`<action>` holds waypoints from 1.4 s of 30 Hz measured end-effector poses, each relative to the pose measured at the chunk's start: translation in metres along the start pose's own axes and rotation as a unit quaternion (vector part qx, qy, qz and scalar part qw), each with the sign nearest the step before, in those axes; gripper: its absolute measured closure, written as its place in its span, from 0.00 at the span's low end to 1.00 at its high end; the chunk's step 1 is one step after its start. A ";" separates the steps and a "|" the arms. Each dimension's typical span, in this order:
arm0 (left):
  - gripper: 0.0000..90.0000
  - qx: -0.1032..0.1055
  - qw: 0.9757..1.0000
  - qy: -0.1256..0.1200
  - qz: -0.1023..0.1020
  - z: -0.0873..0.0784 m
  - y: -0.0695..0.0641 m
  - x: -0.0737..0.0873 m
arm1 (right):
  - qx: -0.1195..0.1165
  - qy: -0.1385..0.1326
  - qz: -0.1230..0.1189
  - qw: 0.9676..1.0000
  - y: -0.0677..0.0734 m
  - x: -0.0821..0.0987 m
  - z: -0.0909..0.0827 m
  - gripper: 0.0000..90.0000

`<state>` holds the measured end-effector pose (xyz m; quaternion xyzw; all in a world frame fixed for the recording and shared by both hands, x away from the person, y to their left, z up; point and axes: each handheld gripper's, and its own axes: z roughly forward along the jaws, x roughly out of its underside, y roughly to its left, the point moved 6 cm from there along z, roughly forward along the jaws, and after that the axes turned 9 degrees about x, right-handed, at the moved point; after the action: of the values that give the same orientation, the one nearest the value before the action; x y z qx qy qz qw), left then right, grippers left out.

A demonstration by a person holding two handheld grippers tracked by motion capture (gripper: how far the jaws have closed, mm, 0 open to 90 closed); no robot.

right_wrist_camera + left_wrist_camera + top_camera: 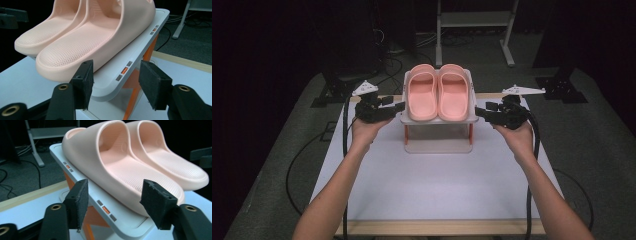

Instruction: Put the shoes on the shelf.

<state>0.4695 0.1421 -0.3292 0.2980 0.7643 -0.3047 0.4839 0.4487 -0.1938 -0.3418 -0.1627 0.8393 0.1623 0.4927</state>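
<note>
A pair of pink slippers, left one (422,92) and right one (454,92), lies side by side on the top shelf (438,120) of a small white rack with orange legs. My left gripper (400,106) is at the shelf's left edge, open. In the left gripper view the gripper (116,197) frames the shelf rim (117,216) and the near slipper (120,170) without closing on them. My right gripper (478,111) mirrors it at the right edge, also open (120,82), with the shelf rim (140,42) and a slipper (82,47) ahead.
The rack stands at the back middle of a white tabletop (432,185) with a wooden front edge. Black stands (347,75) and loose cables sit behind the table on the left. A metal frame (474,22) stands on the floor further back.
</note>
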 end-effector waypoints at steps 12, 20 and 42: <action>0.40 -0.002 1.000 -0.002 0.005 -0.007 -0.003 0.006 | -0.003 -0.001 -0.001 1.000 -0.001 0.011 -0.007 0.48; 0.37 0.000 1.000 0.000 -0.001 -0.010 -0.004 0.015 | -0.009 -0.006 -0.002 1.000 -0.001 0.016 -0.013 0.45; 0.31 0.002 1.000 0.008 -0.008 -0.018 -0.004 0.037 | -0.008 0.000 0.006 1.000 -0.013 0.045 -0.022 0.42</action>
<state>0.4430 0.1589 -0.3558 0.2949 0.7698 -0.3083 0.4748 0.4167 -0.2203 -0.3729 -0.1614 0.8389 0.1723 0.4905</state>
